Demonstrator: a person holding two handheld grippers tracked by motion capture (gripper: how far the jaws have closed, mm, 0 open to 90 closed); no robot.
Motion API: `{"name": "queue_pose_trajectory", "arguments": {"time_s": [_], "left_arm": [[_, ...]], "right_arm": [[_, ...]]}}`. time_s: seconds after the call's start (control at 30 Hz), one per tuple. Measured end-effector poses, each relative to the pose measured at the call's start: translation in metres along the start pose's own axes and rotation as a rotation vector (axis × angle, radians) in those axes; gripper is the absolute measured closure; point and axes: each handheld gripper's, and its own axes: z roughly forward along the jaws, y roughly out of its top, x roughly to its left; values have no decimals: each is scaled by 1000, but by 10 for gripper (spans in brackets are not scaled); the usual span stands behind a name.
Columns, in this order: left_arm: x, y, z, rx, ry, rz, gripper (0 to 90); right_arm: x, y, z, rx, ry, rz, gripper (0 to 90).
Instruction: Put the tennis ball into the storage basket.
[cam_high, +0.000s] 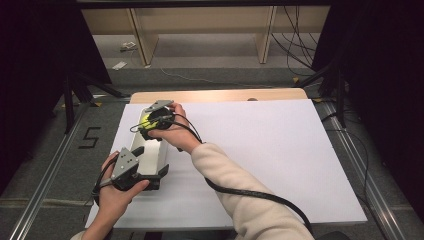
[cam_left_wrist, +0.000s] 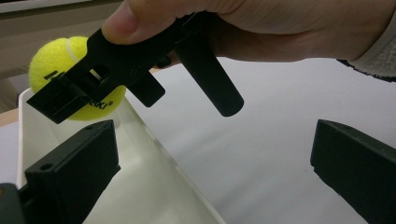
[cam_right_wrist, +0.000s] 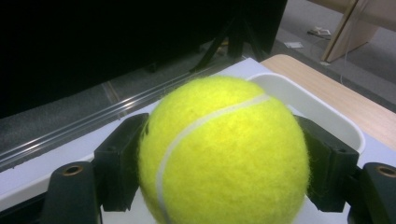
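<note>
We see the ball (cam_right_wrist: 224, 154) clamped between the right hand-held gripper's (cam_high: 152, 121) jaws, above the far end of the white bin (cam_left_wrist: 154, 186) on the table (cam_high: 280, 150). Black lettering on the ball shows in the left gripper view. The left hand-held gripper (cam_high: 150, 176) gapes wide, one jaw inside the bin's near end.

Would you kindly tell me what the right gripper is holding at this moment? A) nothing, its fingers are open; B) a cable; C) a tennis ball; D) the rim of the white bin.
C: in the right gripper view the tennis ball sits clamped between the right gripper's fingers, held above the far end of the white bin.
</note>
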Motion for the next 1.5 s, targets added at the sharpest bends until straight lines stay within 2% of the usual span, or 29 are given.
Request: {"name": "queue_pose_trajectory", "arguments": {"time_s": [0.9, 1.03, 1.5], "left_arm": [[0, 0, 0, 0, -2, 0, 4], [0, 0, 0, 1, -1, -1, 4], [0, 0, 0, 0, -3, -1, 4]], "right_arm": [[2, -6, 15, 59, 17, 6, 263], [3, -8, 17, 54, 16, -8, 263], [4, -10, 20, 69, 24, 0, 262]]}}
